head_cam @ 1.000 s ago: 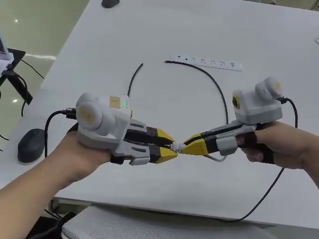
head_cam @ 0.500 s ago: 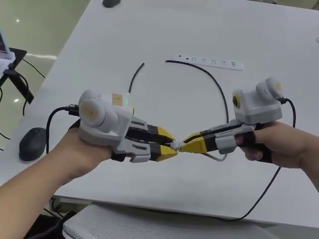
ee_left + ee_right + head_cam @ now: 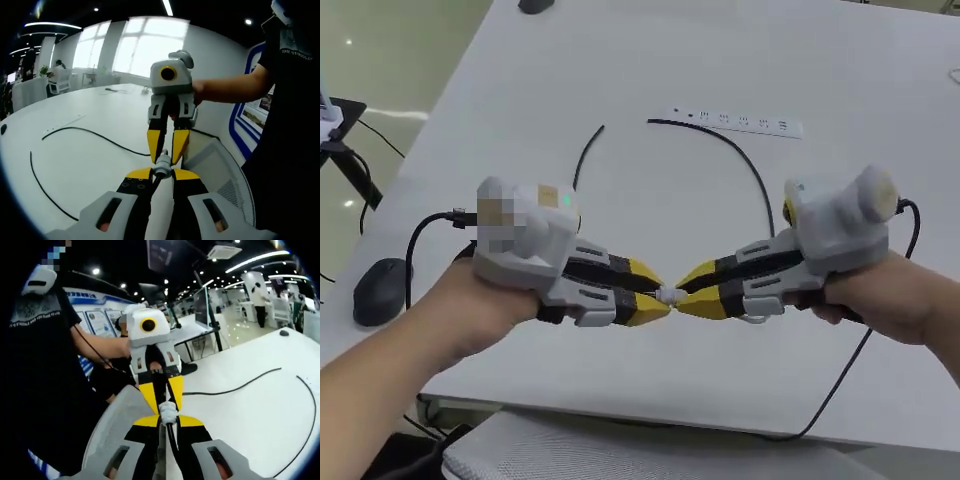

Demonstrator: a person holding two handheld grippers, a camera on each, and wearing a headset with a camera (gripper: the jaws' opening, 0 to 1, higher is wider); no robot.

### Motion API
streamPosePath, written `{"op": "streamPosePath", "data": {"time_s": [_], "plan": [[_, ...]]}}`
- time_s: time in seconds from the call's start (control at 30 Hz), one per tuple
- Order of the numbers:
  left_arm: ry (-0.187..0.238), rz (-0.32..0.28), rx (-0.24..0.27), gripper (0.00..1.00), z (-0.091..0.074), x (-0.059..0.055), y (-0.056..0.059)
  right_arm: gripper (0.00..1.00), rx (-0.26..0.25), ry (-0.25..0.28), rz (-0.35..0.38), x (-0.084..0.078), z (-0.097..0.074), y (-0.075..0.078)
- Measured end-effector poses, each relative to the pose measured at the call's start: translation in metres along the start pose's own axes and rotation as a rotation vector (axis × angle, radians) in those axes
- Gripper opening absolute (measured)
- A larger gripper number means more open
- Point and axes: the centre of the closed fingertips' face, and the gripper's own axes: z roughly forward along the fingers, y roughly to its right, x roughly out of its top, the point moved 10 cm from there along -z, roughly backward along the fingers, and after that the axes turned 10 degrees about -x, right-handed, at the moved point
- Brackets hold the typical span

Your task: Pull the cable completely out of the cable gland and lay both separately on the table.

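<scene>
Cable gland [image 3: 670, 296] in left hand-held gripper [image 3: 663, 298]

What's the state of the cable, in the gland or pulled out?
In. In the right gripper view the cable runs straight into the cable gland, with no gap between them.

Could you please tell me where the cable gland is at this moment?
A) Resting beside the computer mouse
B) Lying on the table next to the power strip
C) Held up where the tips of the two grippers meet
C: in the head view the small pale cable gland sits pinched where the yellow fingers of the left gripper and the right gripper meet, above the table.
</scene>
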Motion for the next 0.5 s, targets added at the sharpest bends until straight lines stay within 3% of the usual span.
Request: {"op": "streamPosePath", "data": {"time_s": [0.13, 0.3, 0.5], "plan": [[0.033, -0.048, -0.008, 0.15, -0.002, 0.0, -0.002, 0.07, -0.056, -0.002, -0.147, 0.005, -0.002, -0.004], [0.026, -0.074, -0.018, 0.15, 0.0, 0.002, -0.002, 0.07, -0.137, -0.043, -0.365, 0.006, 0.0, -0.012], [0.03, -0.117, -0.029, 0.15, 0.001, 0.001, -0.003, 0.07, -0.21, -0.07, -0.512, 0.006, 0.0, -0.017]]}}
